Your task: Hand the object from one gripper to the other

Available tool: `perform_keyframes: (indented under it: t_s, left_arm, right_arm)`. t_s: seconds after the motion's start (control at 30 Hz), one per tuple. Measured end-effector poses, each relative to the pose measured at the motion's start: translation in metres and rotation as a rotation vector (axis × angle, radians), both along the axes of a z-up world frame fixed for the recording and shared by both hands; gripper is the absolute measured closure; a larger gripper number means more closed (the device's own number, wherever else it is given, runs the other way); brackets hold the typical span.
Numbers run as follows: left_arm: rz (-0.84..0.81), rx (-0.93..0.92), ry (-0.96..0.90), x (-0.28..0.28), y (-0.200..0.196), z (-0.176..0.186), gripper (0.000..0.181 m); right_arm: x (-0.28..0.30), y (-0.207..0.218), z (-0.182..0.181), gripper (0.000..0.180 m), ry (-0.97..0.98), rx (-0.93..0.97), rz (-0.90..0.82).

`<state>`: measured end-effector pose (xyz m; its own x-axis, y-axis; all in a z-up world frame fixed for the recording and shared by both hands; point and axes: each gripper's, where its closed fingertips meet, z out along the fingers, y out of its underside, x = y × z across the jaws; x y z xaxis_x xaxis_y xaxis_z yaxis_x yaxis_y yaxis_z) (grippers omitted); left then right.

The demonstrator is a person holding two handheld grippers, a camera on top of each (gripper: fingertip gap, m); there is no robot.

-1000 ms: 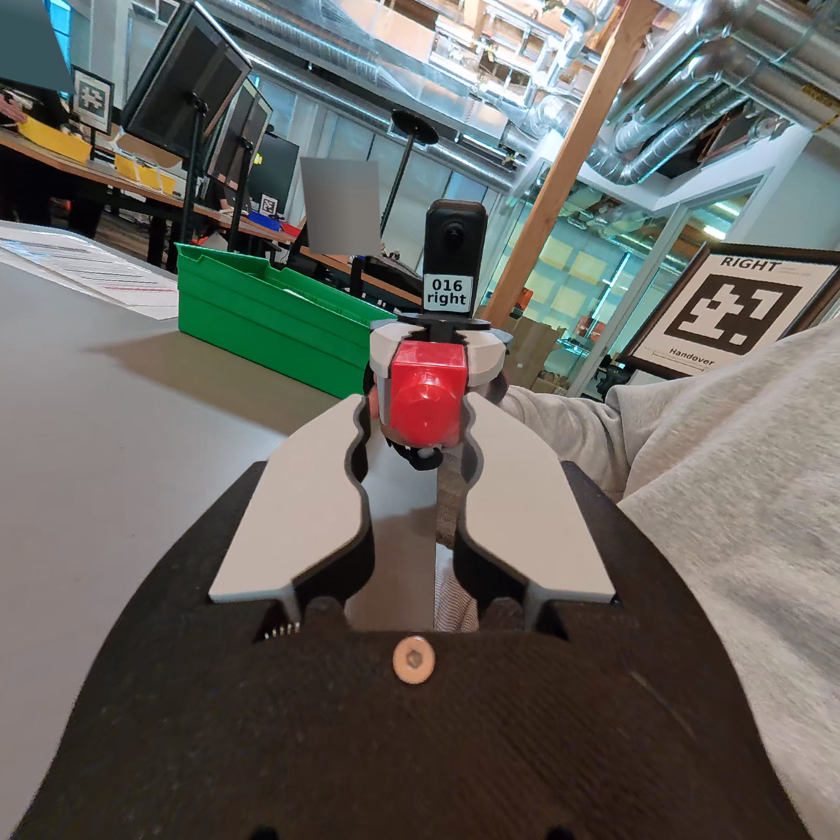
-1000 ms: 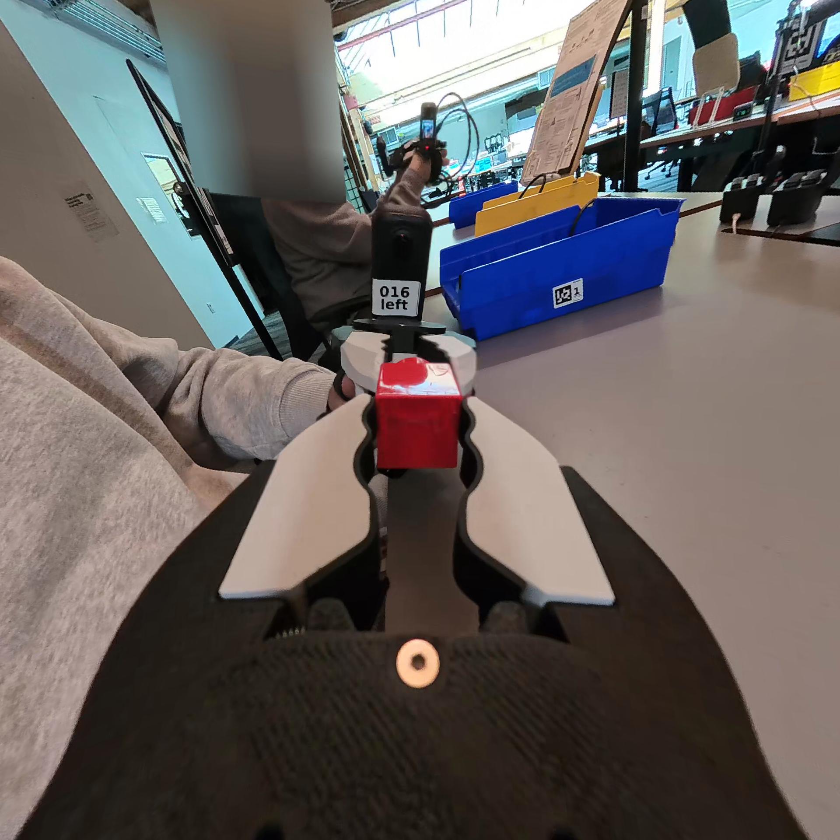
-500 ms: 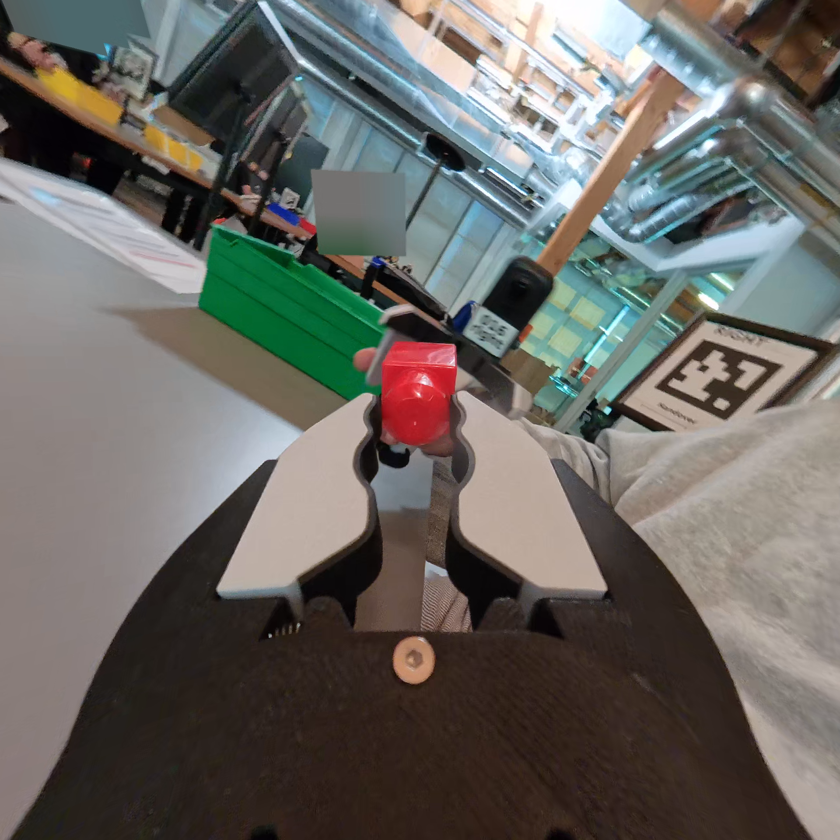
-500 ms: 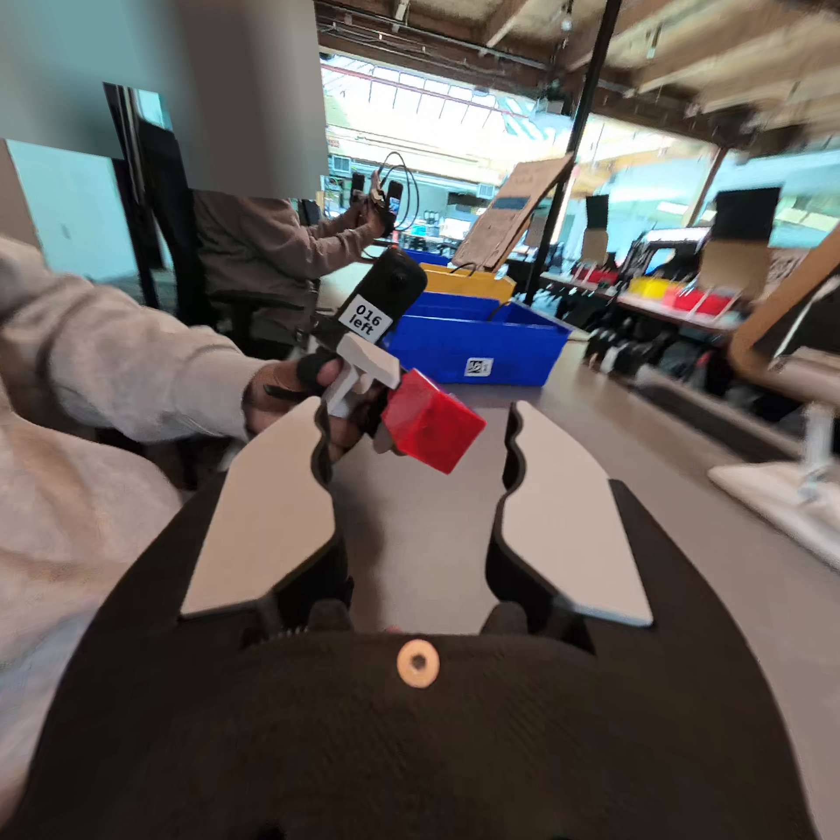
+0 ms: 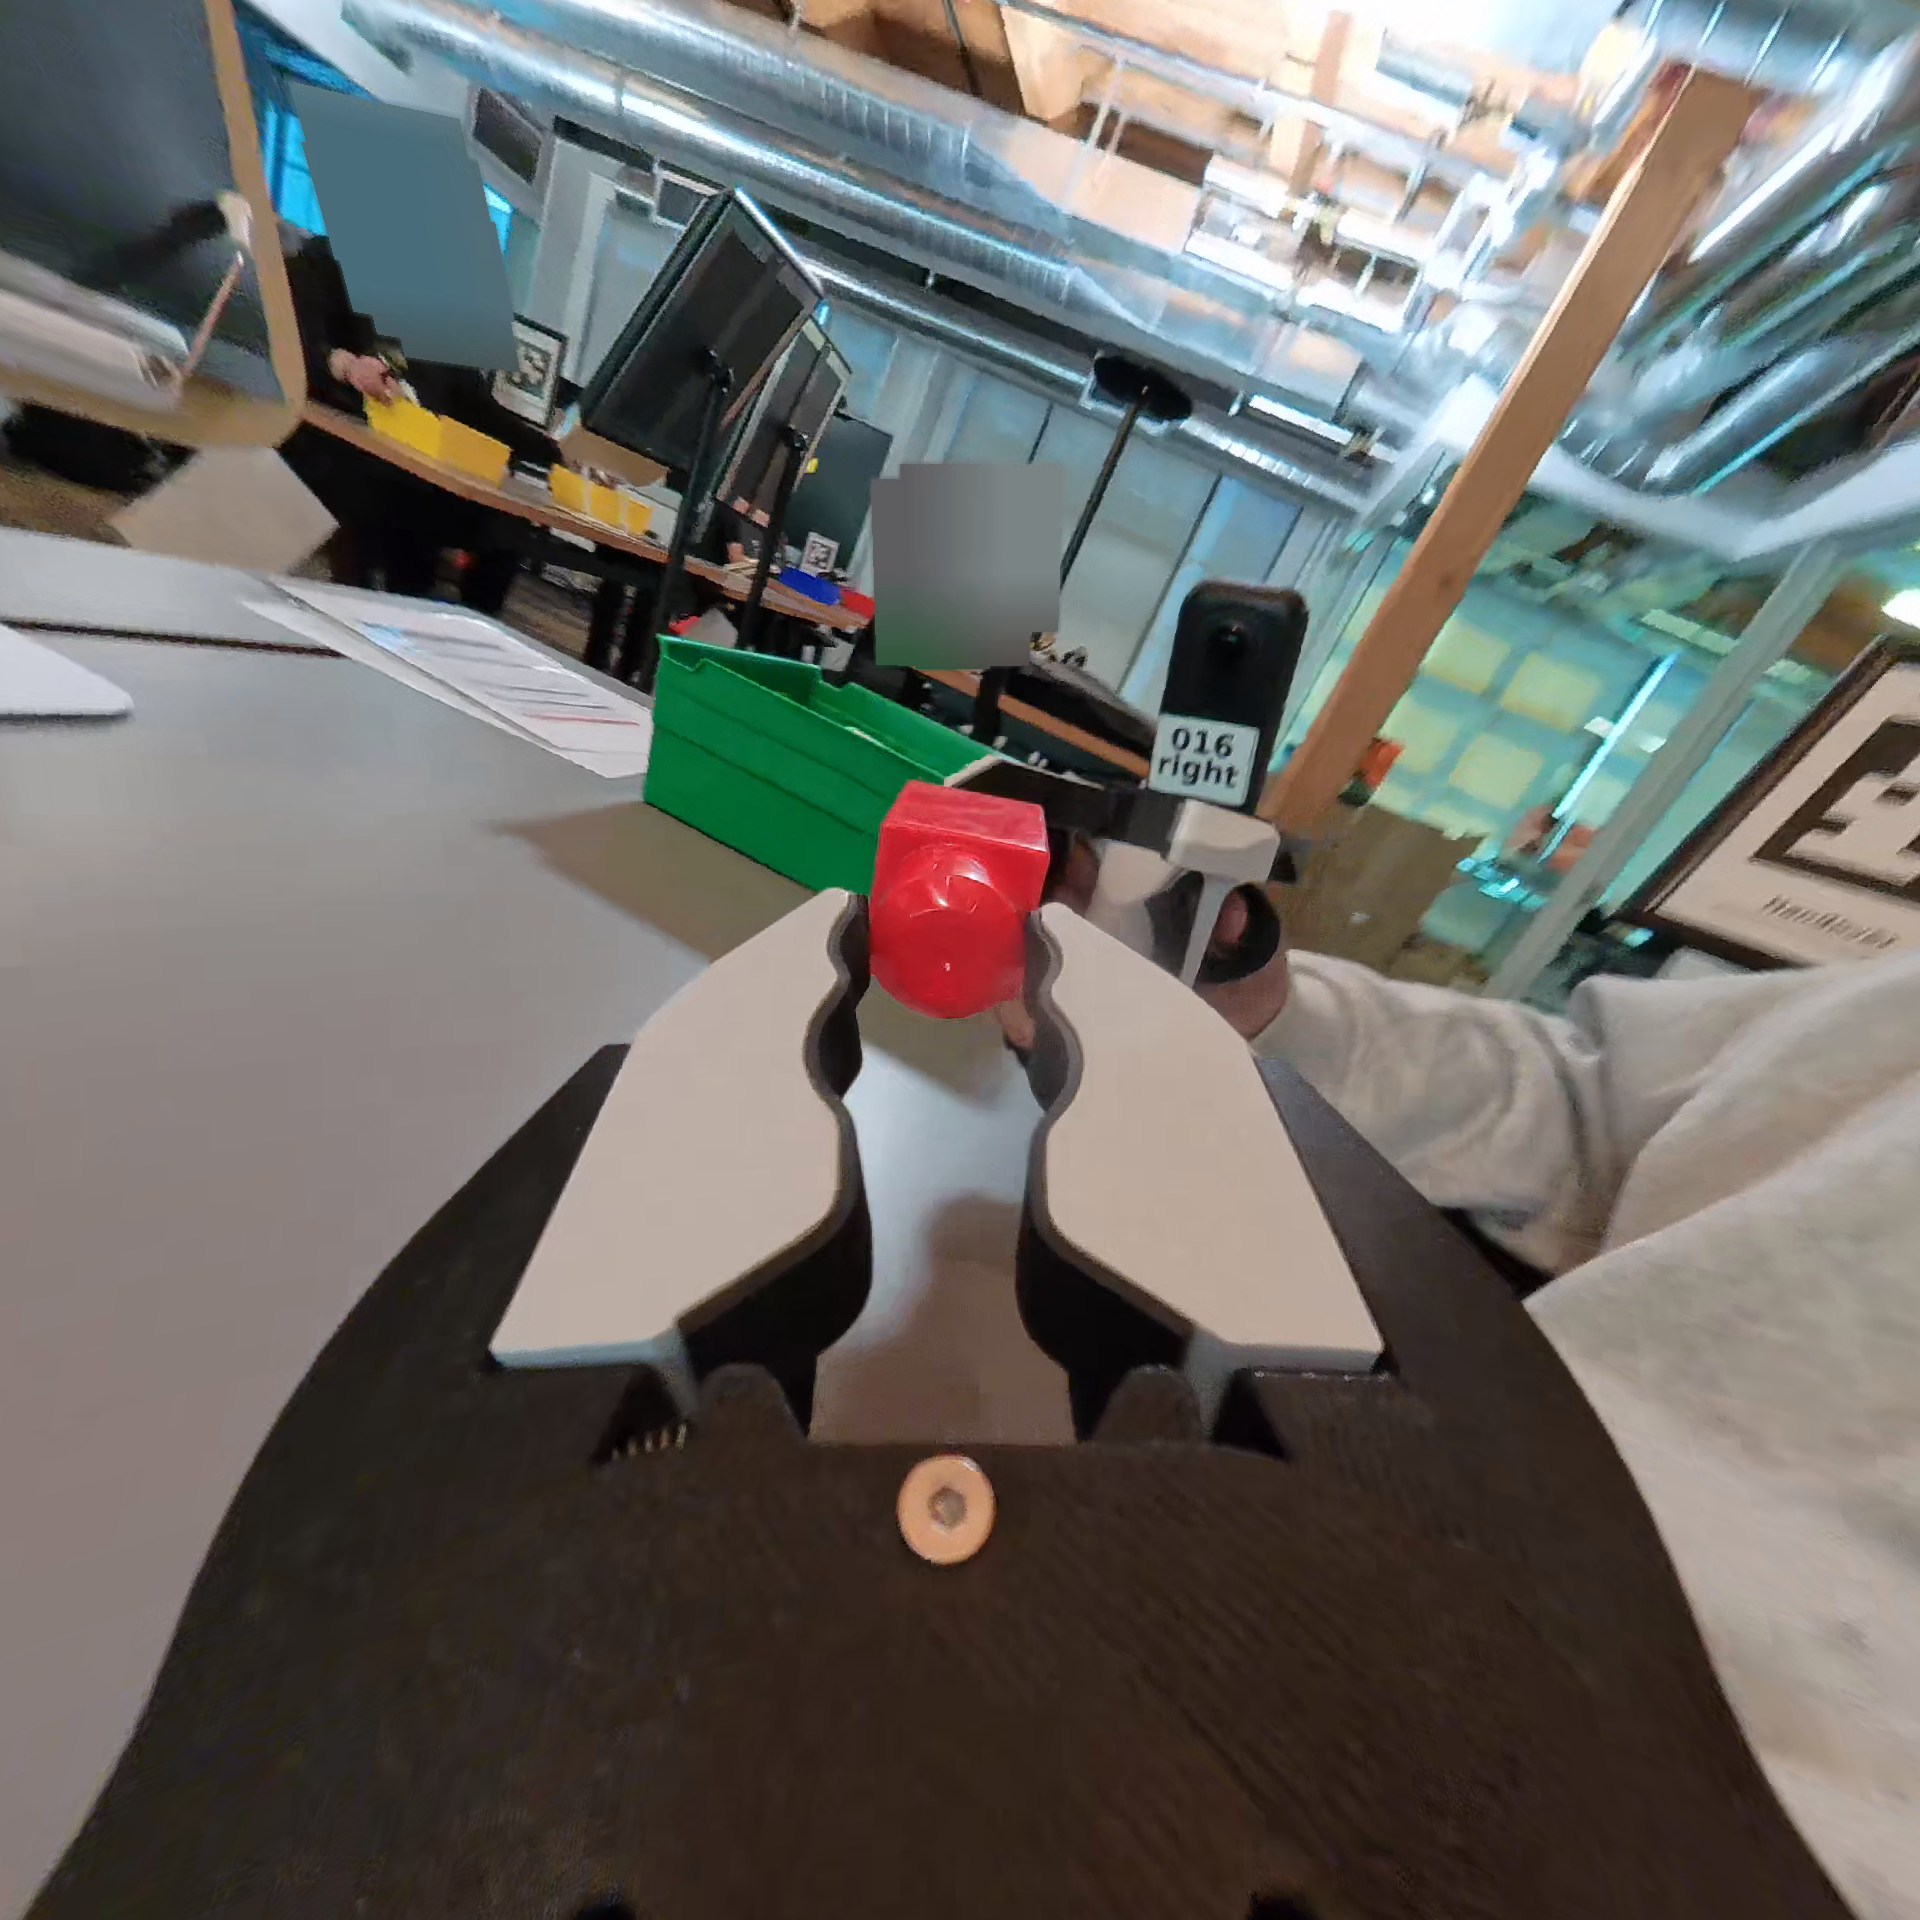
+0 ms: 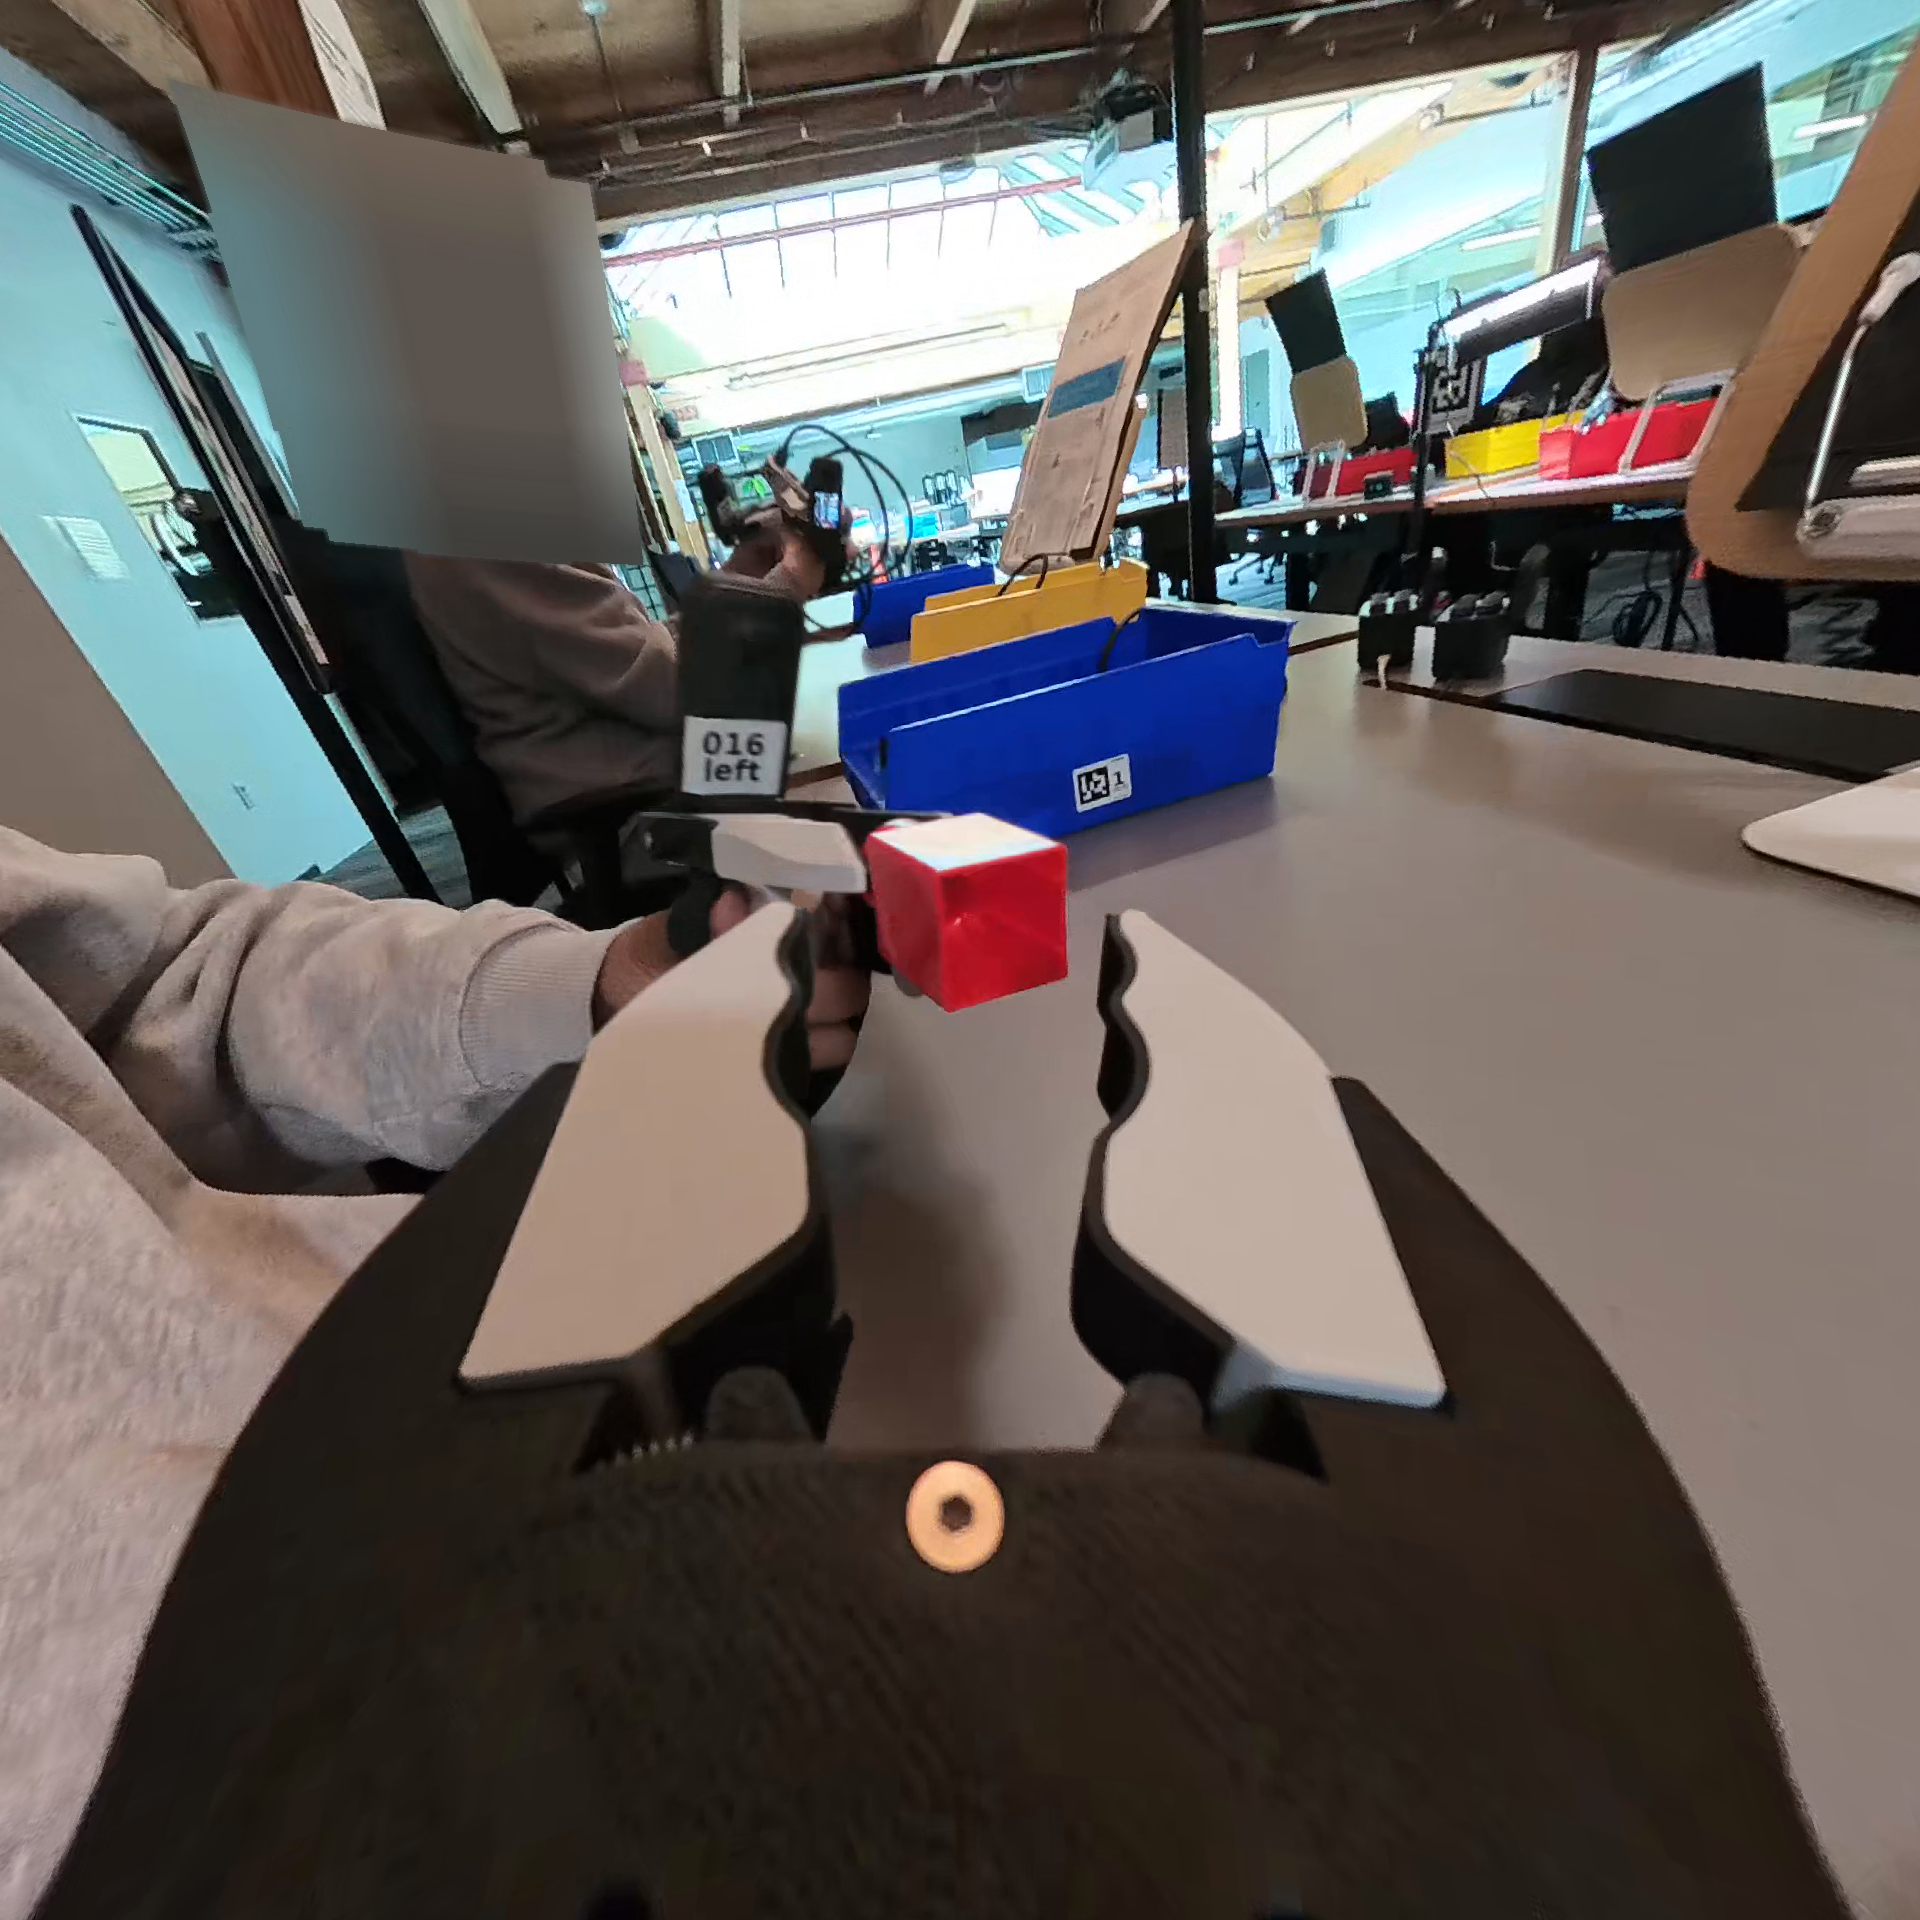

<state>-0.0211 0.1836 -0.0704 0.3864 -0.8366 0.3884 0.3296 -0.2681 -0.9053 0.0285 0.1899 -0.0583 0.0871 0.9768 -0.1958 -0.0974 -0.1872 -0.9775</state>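
While it hangs above the grey worktop (image 5: 260,987), the left gripper (image 5: 945,940) is clenched on the red block (image 5: 951,904) at its fingertips; the right gripper (image 6: 951,935), released, stands apart with the block just beyond its spread tips.

Left wrist view: red block (image 5: 958,902) hides most of the right gripper's (image 5: 1049,800) fingers, spread unreadable here. Framed marker board (image 5: 1829,831) right of the block is cut by the frame edge. Green bin (image 5: 769,769) behind the block: contents not visible. Right wrist view: left gripper's (image 6: 868,883) far finger is hidden behind the block (image 6: 971,906). Blue bin (image 6: 1060,727) interior not visible.
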Motion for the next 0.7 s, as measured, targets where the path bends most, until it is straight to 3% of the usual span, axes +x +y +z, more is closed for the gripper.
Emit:
perform_keyframes:
  t_s: [0.2,0.3,0.47,0.7]
  left_arm:
    - [0.009,0.086,0.121,0.011,-0.006,-0.004,0.153]
    - [-0.064,-0.039,0.023,0.011,-0.005,-0.007,0.153]
    - [-0.249,-0.331,-0.223,0.005,-0.005,-0.010,0.152]
    - [-0.381,-0.466,-0.263,0.014,-0.013,-0.016,0.151]
  right_arm:
    - [-0.003,0.000,-0.006,0.123,-0.042,-0.058,0.010]
    - [0.000,-0.002,-0.001,0.121,-0.060,0.105,-0.022]
    - [-0.006,-0.026,0.001,0.126,-0.085,0.545,-0.018]
    - [-0.017,-0.027,-0.022,0.123,-0.232,0.698,-0.031]
